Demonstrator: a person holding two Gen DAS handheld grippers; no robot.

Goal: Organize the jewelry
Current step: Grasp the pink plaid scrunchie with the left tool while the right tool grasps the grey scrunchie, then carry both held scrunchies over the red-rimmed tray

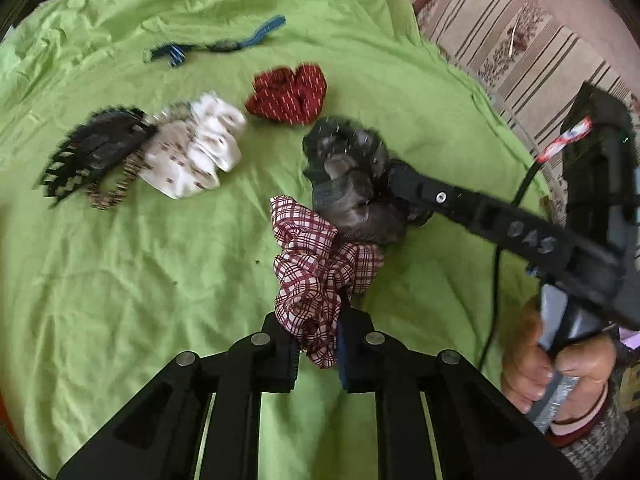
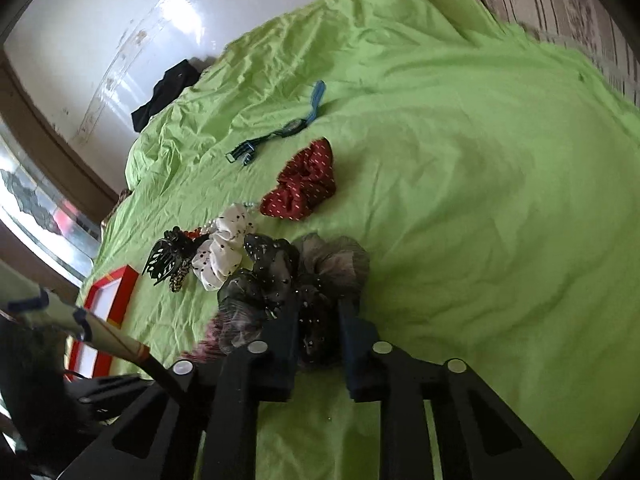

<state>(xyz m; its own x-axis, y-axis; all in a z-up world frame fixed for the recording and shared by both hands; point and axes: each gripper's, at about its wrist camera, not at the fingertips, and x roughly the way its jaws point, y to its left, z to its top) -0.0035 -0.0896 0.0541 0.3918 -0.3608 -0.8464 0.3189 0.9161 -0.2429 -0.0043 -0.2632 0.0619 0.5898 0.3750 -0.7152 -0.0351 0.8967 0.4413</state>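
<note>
**Inspector:** Report the step in hand, working left to right across the bed.

**Assistant:** Both grips look made; I judge this the pick-up stage, with sorting not yet done. The items lie on the green sheet [image 1: 120, 280]. Toward its left edge: a black claw clip [image 1: 92, 152], touching a white scrunchie [image 1: 196, 148]. Farther back, a blue strap [image 1: 216, 42], apart from the rest. Toward the middle, a red scrunchie [image 1: 290, 94].

**Inspector:** And the grippers?

**Assistant:** The left gripper [image 1: 318, 354] is closed nearly together on the plaid scrunchie [image 1: 316, 264], the cloth pinched between its pads. The right gripper [image 2: 318, 344] is likewise narrowed onto the dark sheer scrunchie [image 2: 280, 280], which bunches between its fingers. The two scrunchies touch near the sheet's middle, just right of the plaid one in the left view.

**Inspector:** Condition of the goods?

**Assistant:** Plaid: maroon-and-white check, ruffled, soft. Sheer: grey-black gauze with small pale specks, puffy, loosely gathered.

**Inspector:** Next requirement?

**Assistant:** In my judgement, lift each clear without dragging the other, since they overlap. A red-framed tray [image 2: 108, 300] sits at the sheet's left edge in the right view; it may be the destination, though I cannot confirm it.
</note>
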